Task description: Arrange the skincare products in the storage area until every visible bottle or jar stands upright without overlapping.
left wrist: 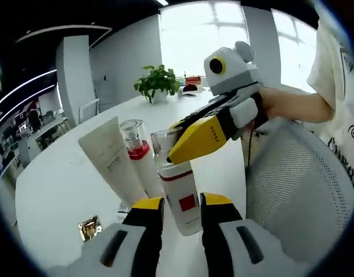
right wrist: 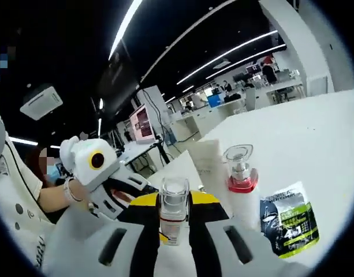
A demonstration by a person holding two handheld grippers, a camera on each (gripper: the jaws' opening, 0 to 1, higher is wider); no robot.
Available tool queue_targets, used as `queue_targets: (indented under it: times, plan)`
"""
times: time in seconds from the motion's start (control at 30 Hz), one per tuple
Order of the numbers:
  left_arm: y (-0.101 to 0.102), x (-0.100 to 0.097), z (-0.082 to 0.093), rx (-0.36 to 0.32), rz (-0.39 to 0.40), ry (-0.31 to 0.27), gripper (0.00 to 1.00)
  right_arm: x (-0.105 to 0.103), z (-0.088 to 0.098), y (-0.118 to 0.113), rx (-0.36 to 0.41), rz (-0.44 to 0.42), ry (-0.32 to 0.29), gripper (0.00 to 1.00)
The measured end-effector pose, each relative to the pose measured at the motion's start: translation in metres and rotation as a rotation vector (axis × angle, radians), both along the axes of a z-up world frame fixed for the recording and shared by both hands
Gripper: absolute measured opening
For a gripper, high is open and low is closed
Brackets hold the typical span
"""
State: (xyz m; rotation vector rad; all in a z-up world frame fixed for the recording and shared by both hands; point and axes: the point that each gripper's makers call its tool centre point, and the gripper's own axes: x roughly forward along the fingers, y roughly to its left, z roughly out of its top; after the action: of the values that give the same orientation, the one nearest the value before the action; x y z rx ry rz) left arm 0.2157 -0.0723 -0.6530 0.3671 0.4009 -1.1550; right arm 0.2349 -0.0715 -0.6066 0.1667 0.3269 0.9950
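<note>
A white cylindrical bottle with a red band, a red square label and a clear cap (left wrist: 181, 199) is seen standing on the white table (left wrist: 61, 184), held at its body between the narrowly set jaws of the left gripper (left wrist: 181, 222), while its clear cap (right wrist: 174, 196) is clasped between the jaws of the right gripper (right wrist: 174, 222). In the left gripper view the right gripper (left wrist: 191, 141) is seen to reach in from the right over the cap. Just beside this bottle a second white bottle with a red collar and clear cap (left wrist: 139, 161) is shown upright, and a cream-coloured flat tube (left wrist: 110, 158) is shown leaning, close against it. The arrangement is judged partly done: two bottles stand, whereas the tube is not yet upright and apart. A small gold-patterned sachet (left wrist: 90, 228) is visible on the table in the left gripper view; a green-and-black sachet (right wrist: 289, 225) lying near the red-collared bottle (right wrist: 241, 184) is visible in the right gripper view.
</note>
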Motion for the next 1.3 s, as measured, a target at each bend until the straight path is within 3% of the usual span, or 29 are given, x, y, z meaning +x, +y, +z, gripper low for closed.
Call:
queue_targets:
  times: [0.17, 0.43, 0.63, 0.7, 0.8, 0.93, 1.13, 1.3]
  plan:
    - [-0.004, -0.004, -0.006, 0.014, -0.049, 0.011, 0.27, -0.010, -0.003, 0.008, -0.100, 0.139, -0.092, 0.17]
    - [-0.011, -0.003, -0.016, 0.001, -0.084, 0.036, 0.35, -0.021, -0.009, 0.012, -0.163, 0.245, -0.137, 0.17]
    - [-0.021, -0.002, -0.023, 0.022, -0.131, 0.032, 0.37, -0.024, -0.017, 0.009, -0.199, 0.313, -0.148, 0.17]
    - [-0.022, -0.002, -0.028, 0.041, -0.128, 0.060, 0.38, -0.025, -0.020, 0.008, -0.217, 0.338, -0.152, 0.17]
    - [-0.024, 0.002, -0.032, 0.048, -0.117, 0.069, 0.38, -0.022, -0.024, 0.006, -0.226, 0.335, -0.149, 0.17]
    - [-0.028, -0.002, -0.036, 0.060, -0.135, 0.085, 0.24, -0.015, -0.028, 0.005, -0.232, 0.332, -0.143, 0.17]
    - [-0.026, 0.000, -0.044, 0.084, -0.113, 0.099, 0.24, -0.015, -0.036, 0.006, -0.262, 0.346, -0.125, 0.18]
    - [-0.018, 0.008, -0.054, 0.116, -0.059, 0.085, 0.23, -0.013, -0.045, 0.009, -0.317, 0.309, -0.131, 0.18]
